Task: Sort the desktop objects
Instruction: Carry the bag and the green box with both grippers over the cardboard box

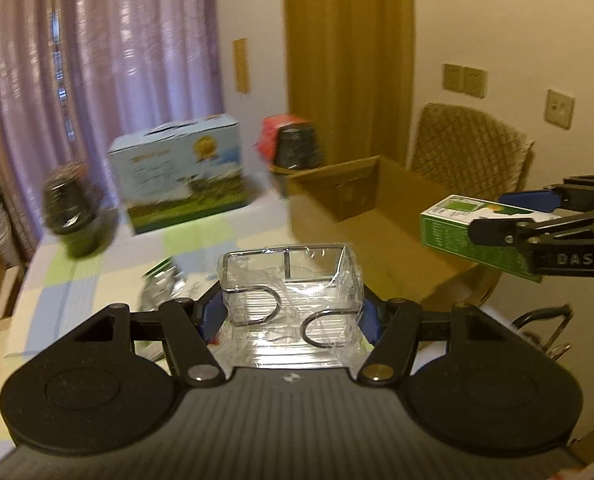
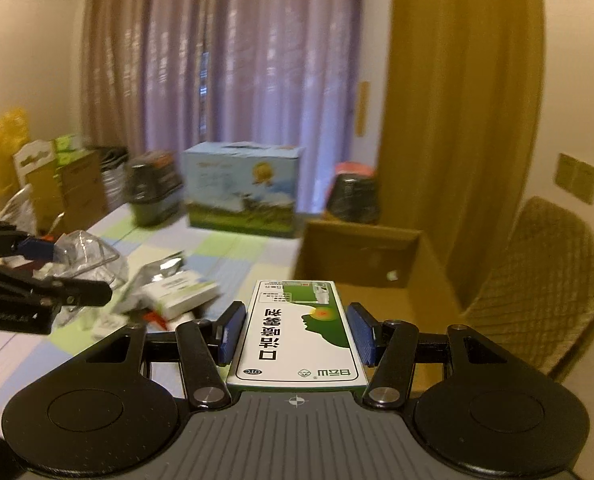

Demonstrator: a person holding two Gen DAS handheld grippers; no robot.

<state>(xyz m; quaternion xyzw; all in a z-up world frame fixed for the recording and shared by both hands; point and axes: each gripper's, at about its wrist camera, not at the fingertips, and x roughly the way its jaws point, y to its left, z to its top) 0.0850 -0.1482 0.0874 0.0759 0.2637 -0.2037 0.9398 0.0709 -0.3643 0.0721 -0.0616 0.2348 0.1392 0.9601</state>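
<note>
Clamped between the left gripper (image 1: 291, 312)'s blue pads, a plastic-wrapped wire rack (image 1: 291, 284) looks light, springy and slippery, best held by its frame, while the right gripper (image 2: 295, 332) squeezes a stiff green-and-white medicine box (image 2: 297, 332) across its long sides, both aloft near the open cardboard box (image 2: 361, 256).
</note>
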